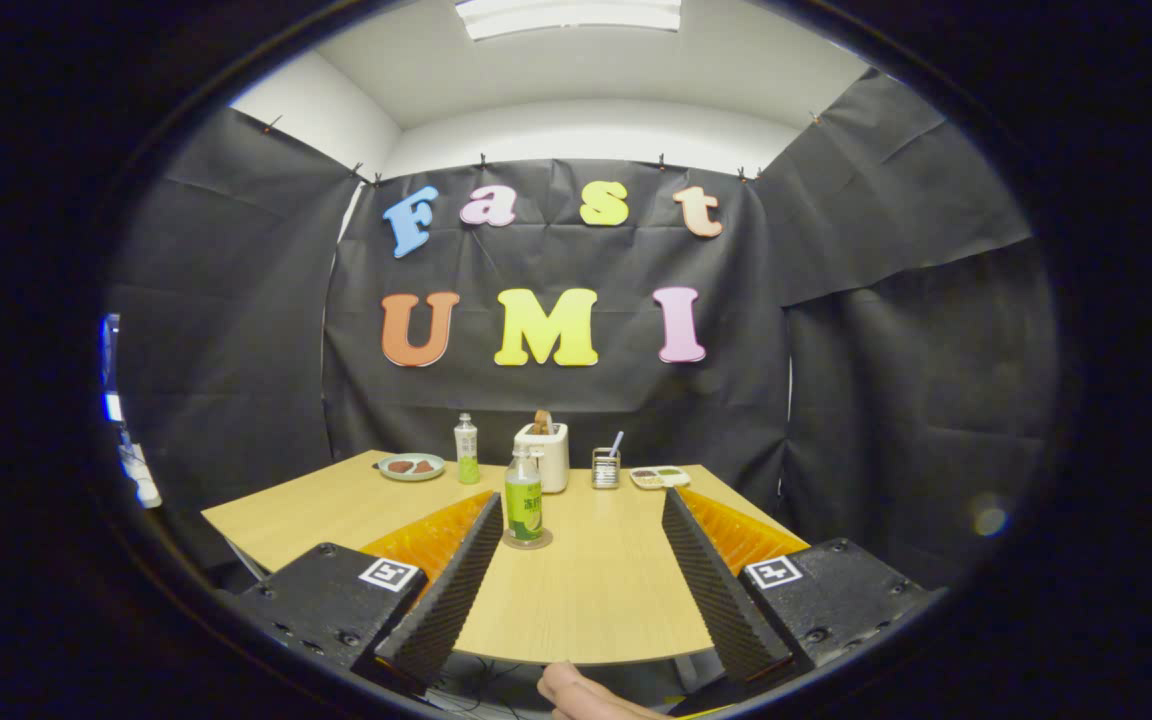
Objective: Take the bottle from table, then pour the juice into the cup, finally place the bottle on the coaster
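1. My claw (576, 575): fingers spread wide, nothing between them but bare tabletop. Not touching any object.
2. Left finger (446, 590) and right finger (716, 580) both point forward over the near part of the wooden table (596, 600).
3. Bottle (524, 497): upright, green label, standing on a round clear coaster (527, 540). It sits just ahead of my left fingertip, slightly inside of it, apart from the finger. Clear upper part; liquid level hard to read behind the label.
4. Second bottle (466, 450): upright, further back, beyond the first, green liquid in its lower part.
5. Plate (411, 467): far left corner of the table, beside the second bottle, with a couple of brownish pieces on it. Can't tell what they are.
6. White toaster (544, 455): directly behind the near bottle, something brown sticking out the top.
7. Small clear cup-like holder (605, 468): right of the toaster, a straw-like stick leaning in it. Can't confirm whether this is the task cup.
8. Shallow tray (660, 477): far right, next to the holder, with green and pale contents too small to identify.
9. A hand (586, 695) shows below the table's near edge, between the finger bases.
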Demonstrator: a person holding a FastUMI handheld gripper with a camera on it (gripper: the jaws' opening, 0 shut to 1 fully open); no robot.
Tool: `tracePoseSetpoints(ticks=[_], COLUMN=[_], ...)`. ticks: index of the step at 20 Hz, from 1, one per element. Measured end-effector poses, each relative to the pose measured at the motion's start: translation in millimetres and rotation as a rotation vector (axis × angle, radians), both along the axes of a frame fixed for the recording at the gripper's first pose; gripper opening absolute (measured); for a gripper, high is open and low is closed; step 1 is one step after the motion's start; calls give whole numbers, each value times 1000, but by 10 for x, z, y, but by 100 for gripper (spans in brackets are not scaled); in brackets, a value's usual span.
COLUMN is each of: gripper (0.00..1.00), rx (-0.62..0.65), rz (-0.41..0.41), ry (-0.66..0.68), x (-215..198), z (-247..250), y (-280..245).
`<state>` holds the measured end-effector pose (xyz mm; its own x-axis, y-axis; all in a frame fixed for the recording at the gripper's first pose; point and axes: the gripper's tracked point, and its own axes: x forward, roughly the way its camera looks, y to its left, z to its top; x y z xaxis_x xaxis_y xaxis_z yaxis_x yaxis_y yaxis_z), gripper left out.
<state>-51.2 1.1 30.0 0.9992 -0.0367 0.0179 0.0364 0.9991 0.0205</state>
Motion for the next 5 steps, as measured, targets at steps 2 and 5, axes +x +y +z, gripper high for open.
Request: tracePoseSetpoints(ticks=[2, 5], gripper=[100, 100], rx=[0, 11], rz=[10, 14], ry=[-14, -21], x=[-6, -22], z=[30, 31], y=[22, 18])
